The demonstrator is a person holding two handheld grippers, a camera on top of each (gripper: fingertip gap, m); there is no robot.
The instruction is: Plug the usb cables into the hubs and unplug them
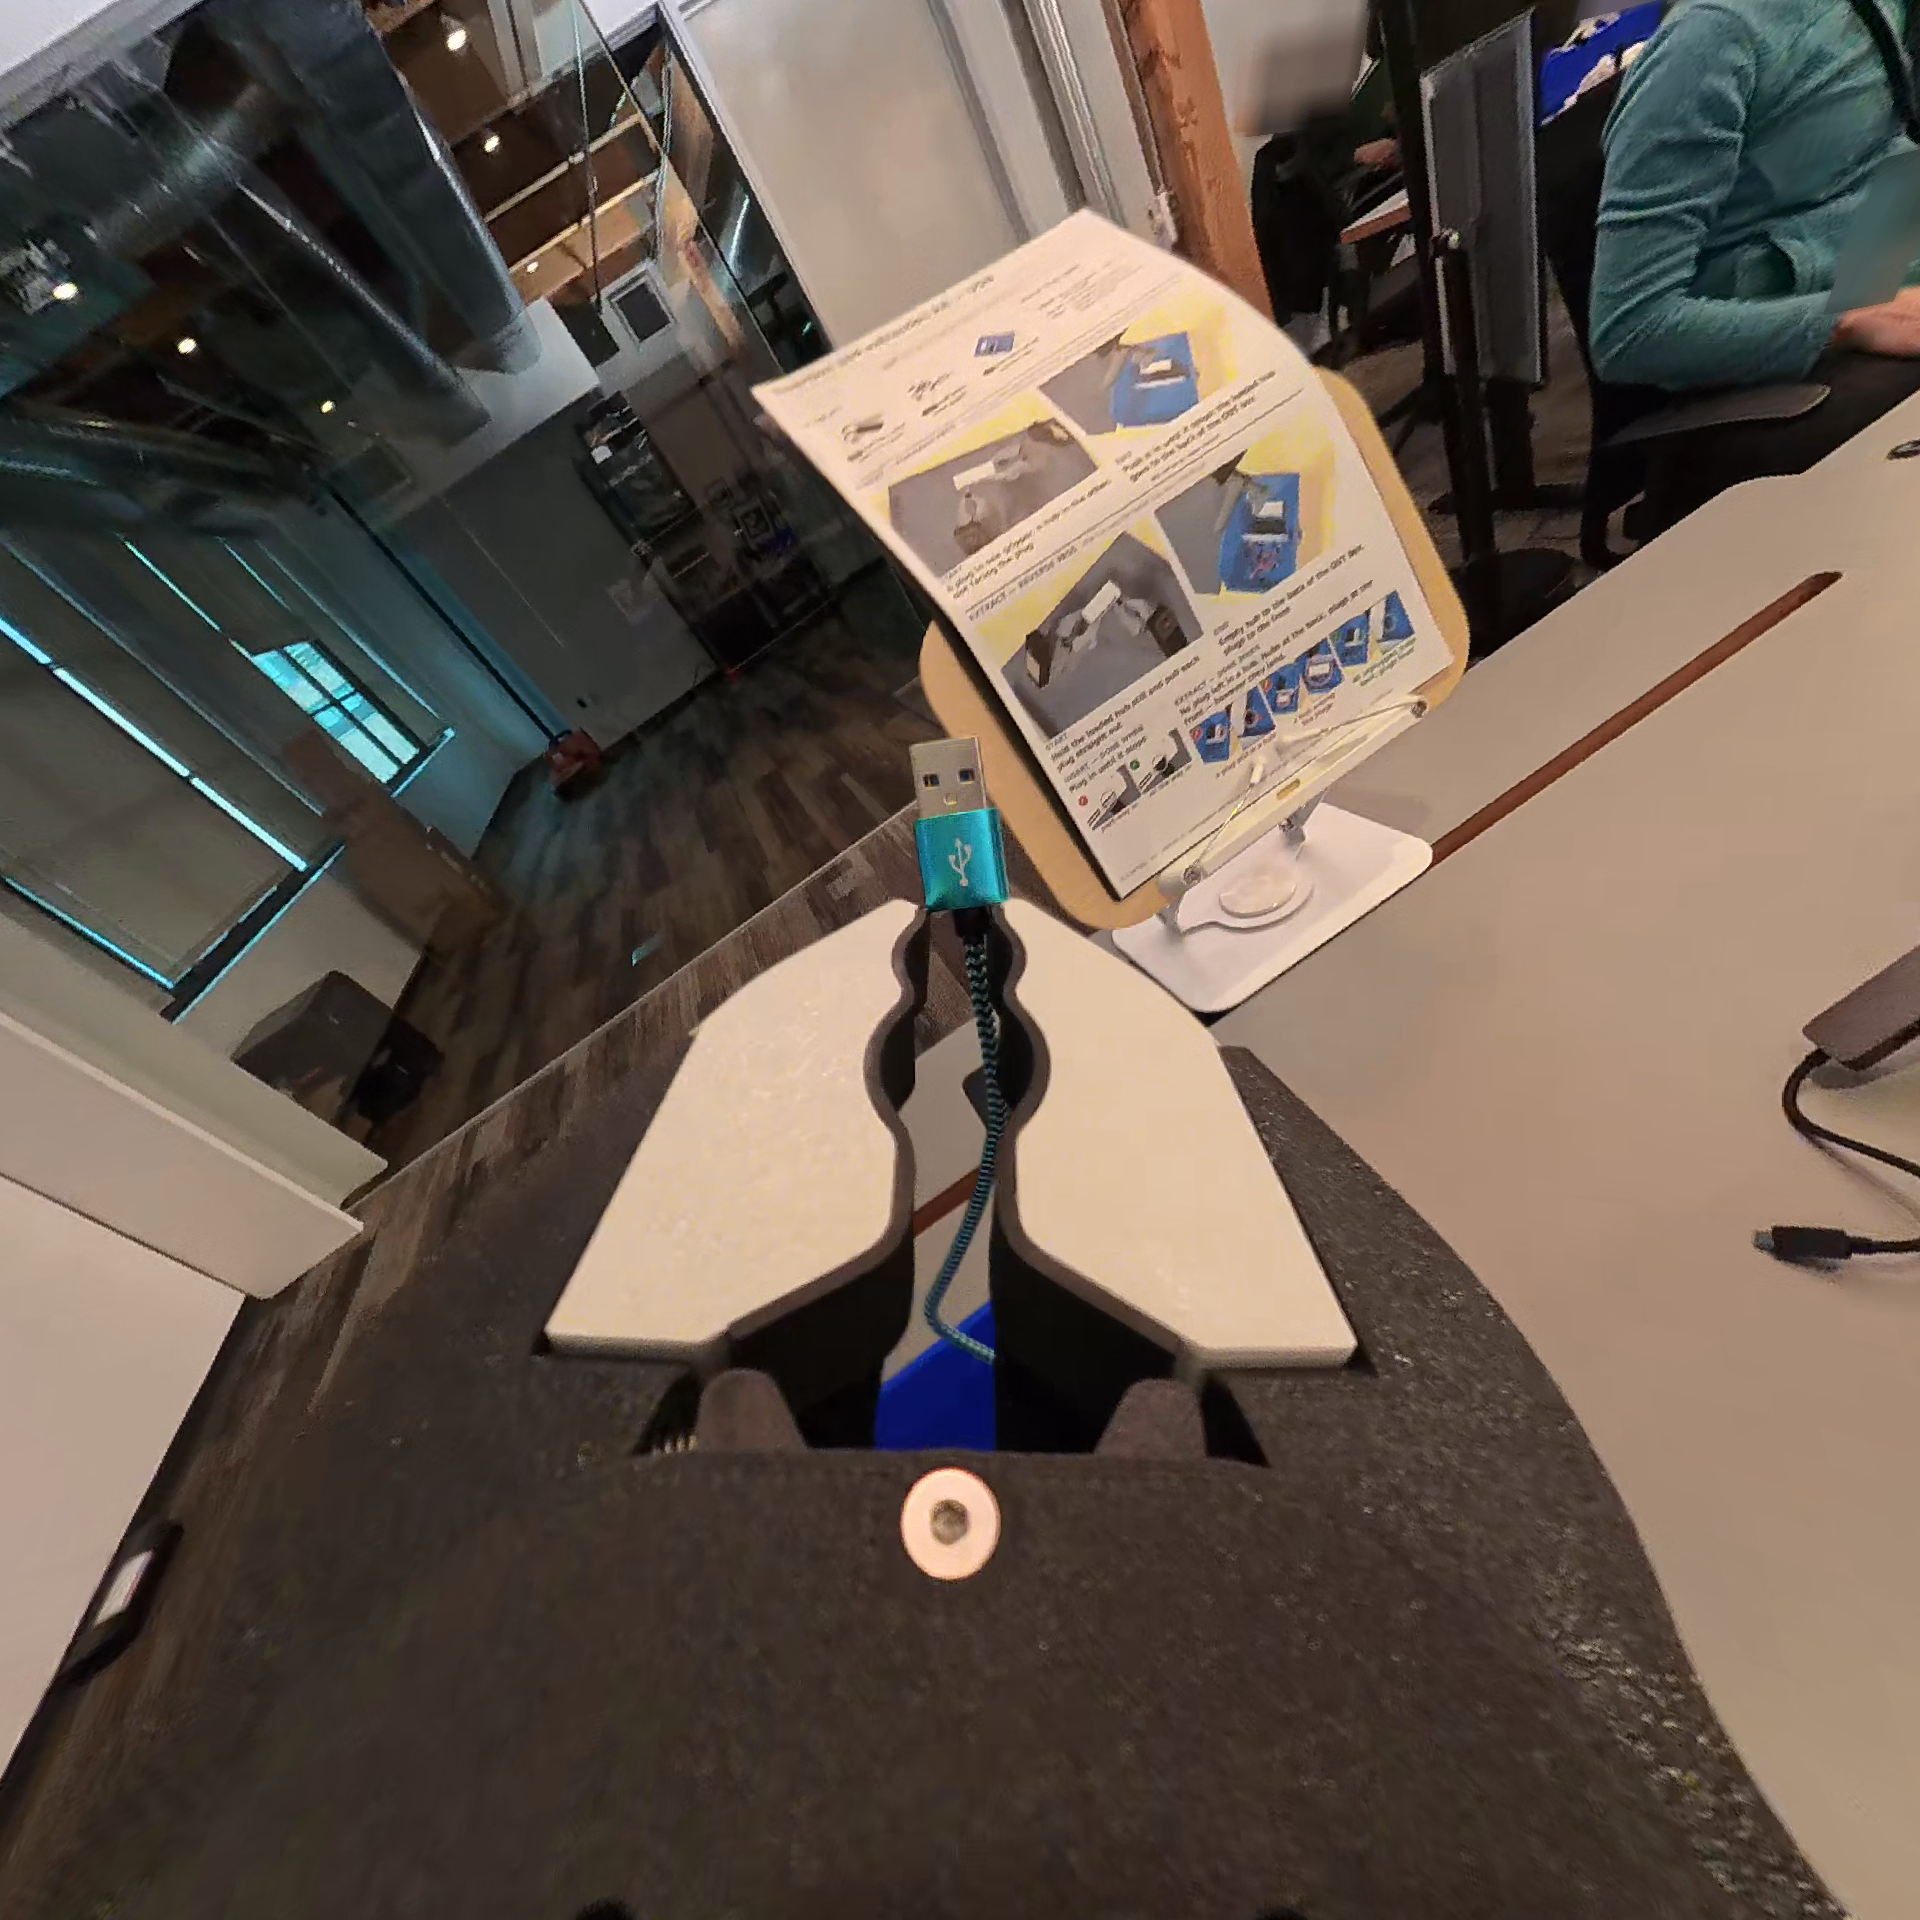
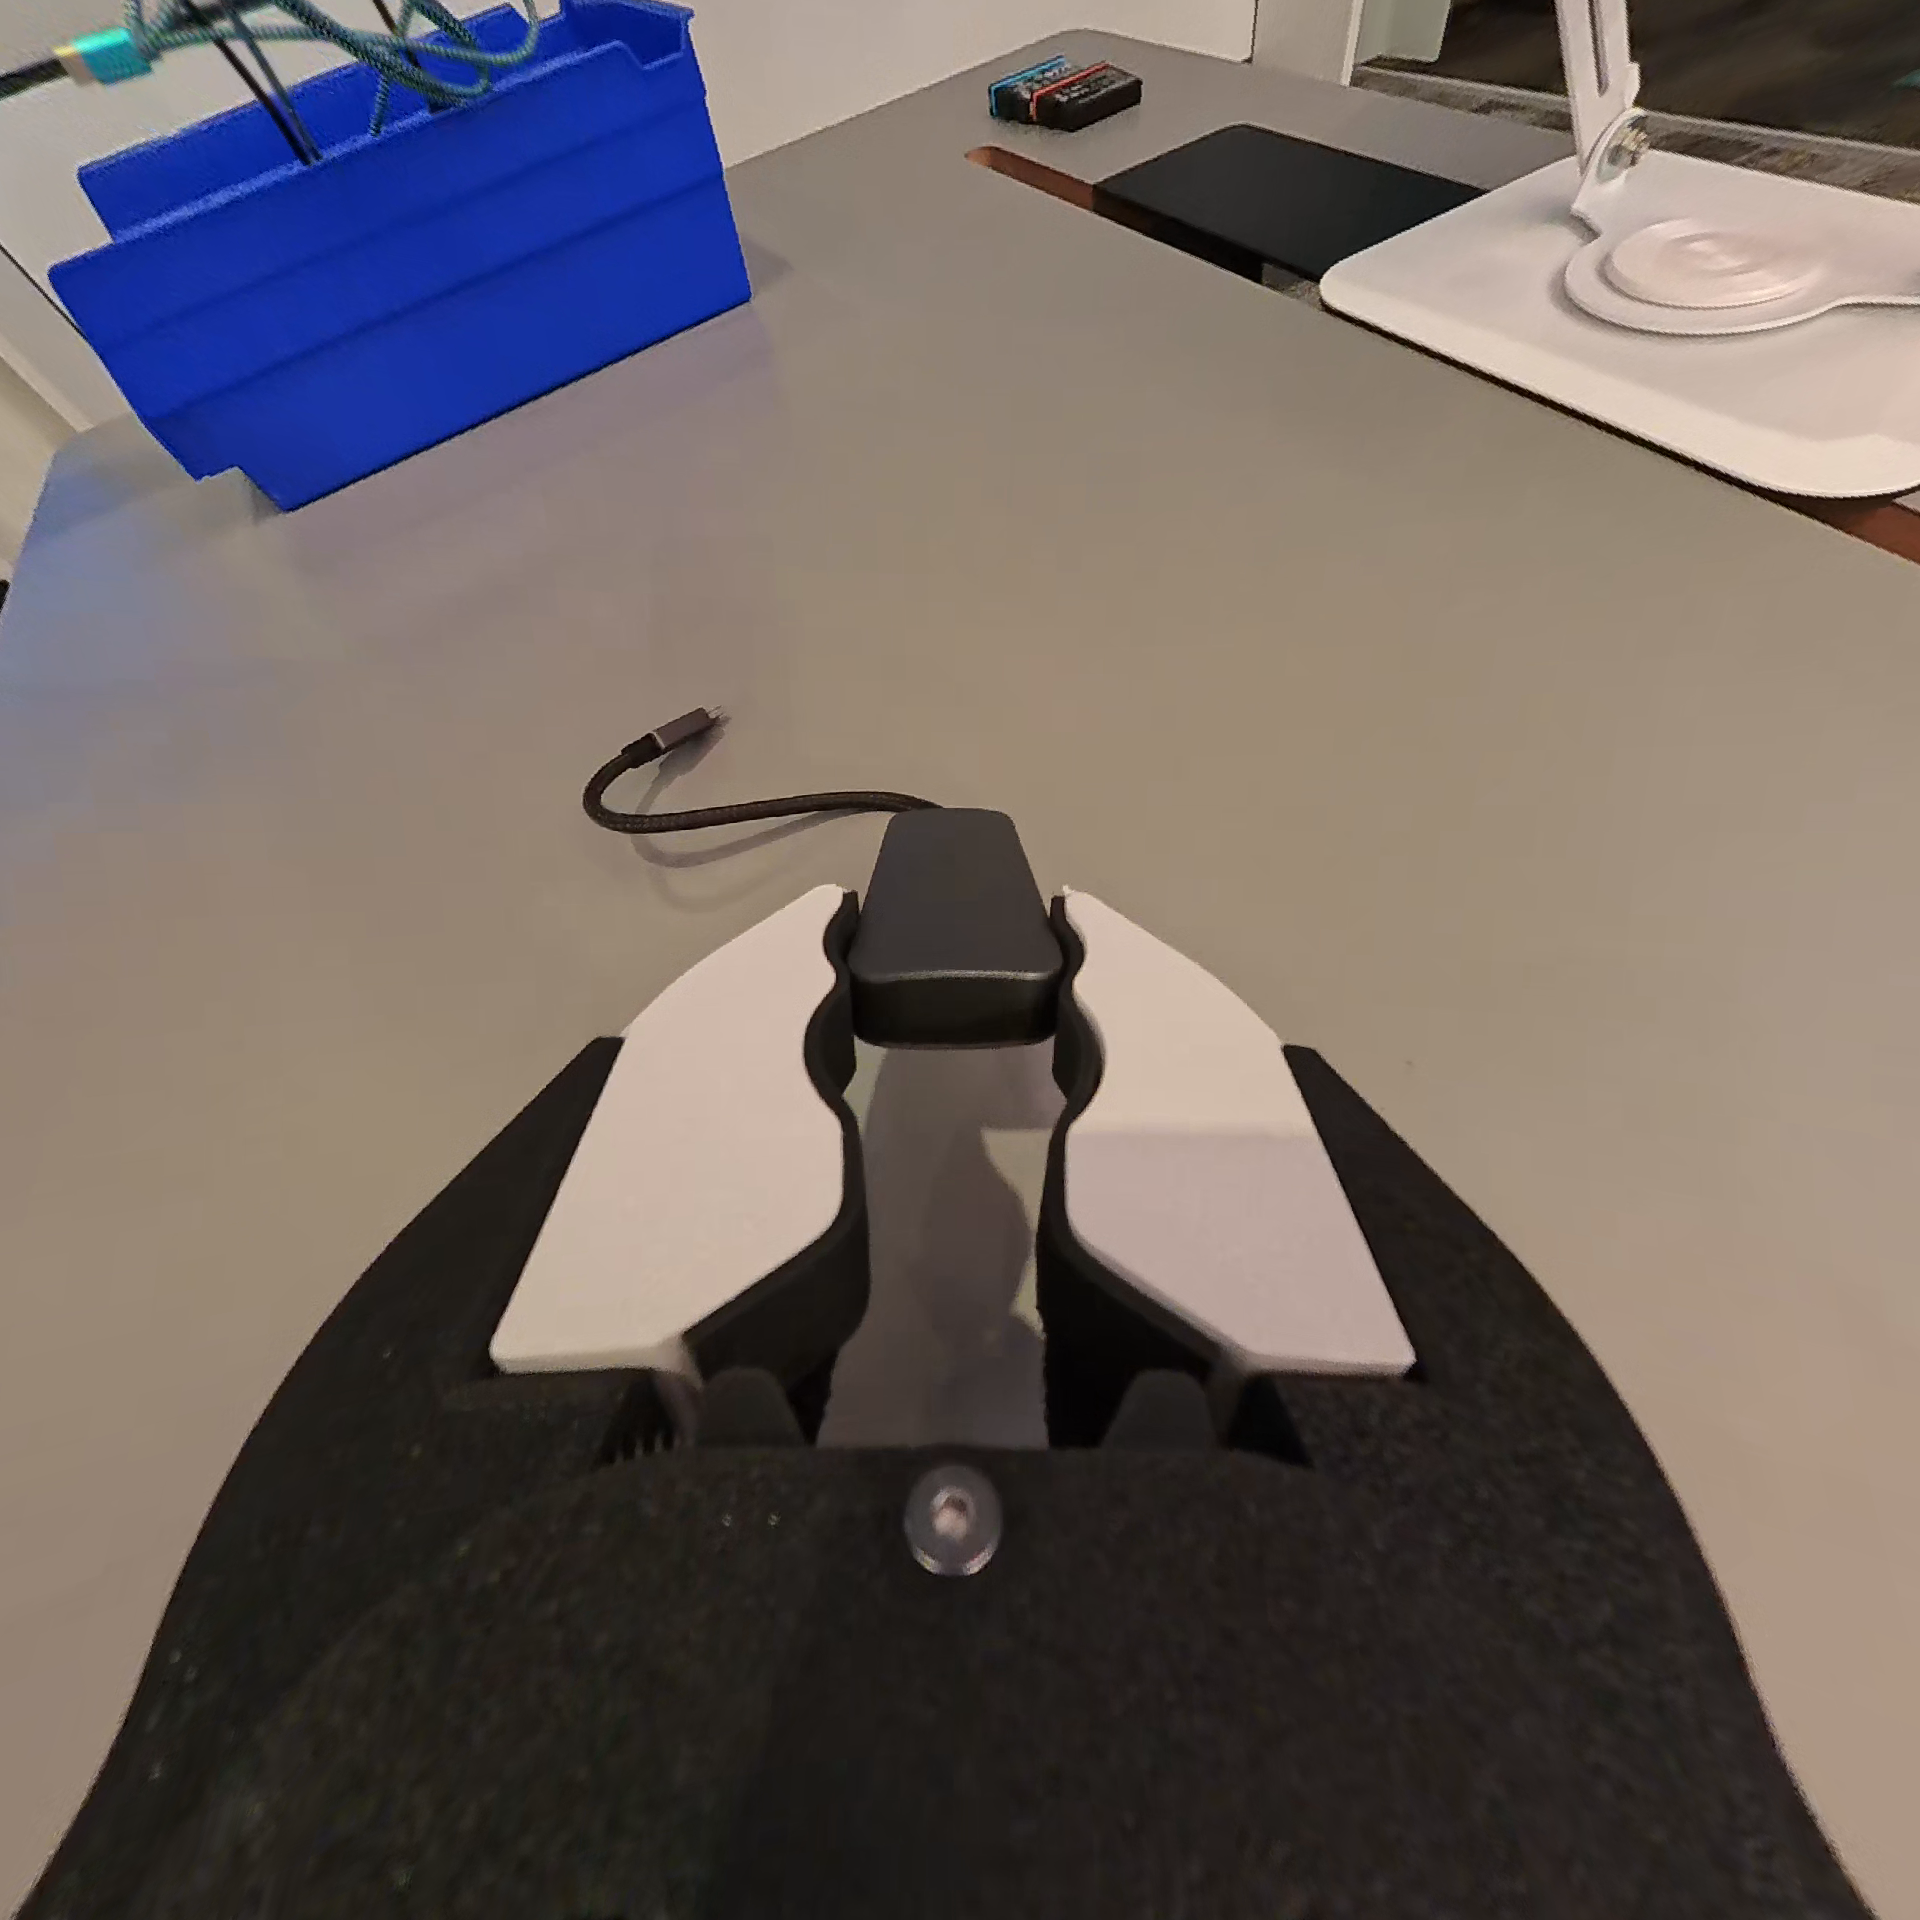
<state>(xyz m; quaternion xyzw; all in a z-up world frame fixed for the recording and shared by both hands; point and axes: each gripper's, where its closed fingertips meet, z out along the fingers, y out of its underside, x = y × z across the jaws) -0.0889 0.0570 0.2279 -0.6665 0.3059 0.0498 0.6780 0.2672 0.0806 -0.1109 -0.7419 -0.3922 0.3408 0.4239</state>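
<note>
My left gripper (image 1: 961,920) is shut on a teal braided USB cable (image 1: 982,1049) just behind its teal plug (image 1: 958,836). The plug stands upright above the fingertips, its metal end pointing up, held in the air over the table edge. My right gripper (image 2: 954,920) is shut on a dark grey USB hub (image 2: 951,925) lying low over the grey table (image 2: 1195,623). The hub's short black braided lead (image 2: 727,810) curls left on the table and ends in a small free plug (image 2: 681,729). The hub (image 1: 1870,1023) also shows at the right edge of the left wrist view.
A blue bin (image 2: 405,270) with several cables hanging out stands at the far left. A white stand (image 2: 1662,343) holding an instruction sheet (image 1: 1122,540) is at the right. A black pad (image 2: 1288,197) and small boxes (image 2: 1065,94) lie at the back. A person in teal (image 1: 1745,187) sits beyond. About 50 cm separates my left fingertips from my right.
</note>
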